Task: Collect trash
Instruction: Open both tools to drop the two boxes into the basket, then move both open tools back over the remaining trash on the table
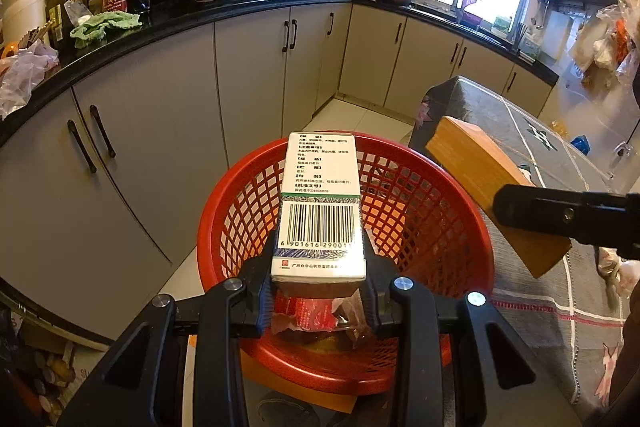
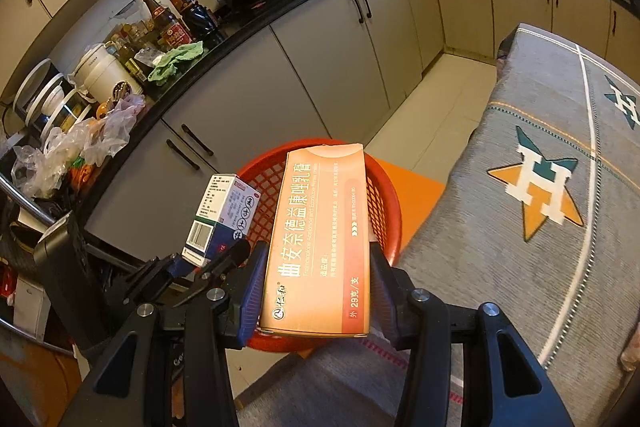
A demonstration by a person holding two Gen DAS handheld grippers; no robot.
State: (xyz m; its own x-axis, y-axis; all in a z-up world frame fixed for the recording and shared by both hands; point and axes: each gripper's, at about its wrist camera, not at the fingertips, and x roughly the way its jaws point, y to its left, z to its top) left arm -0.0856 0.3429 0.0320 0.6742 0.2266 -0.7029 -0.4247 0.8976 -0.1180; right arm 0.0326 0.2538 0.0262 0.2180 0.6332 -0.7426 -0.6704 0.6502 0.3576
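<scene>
Now | left tongs clamp white box above red basket rim | right tongs clamp orange box

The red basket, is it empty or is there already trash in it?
Not empty. The left wrist view shows crumpled red and clear wrappers at the bottom of the red basket; how full cannot be told.

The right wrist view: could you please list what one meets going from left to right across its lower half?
White and blue box held in the left tongs → orange box held in the right tongs → grey patterned tablecloth.
</scene>
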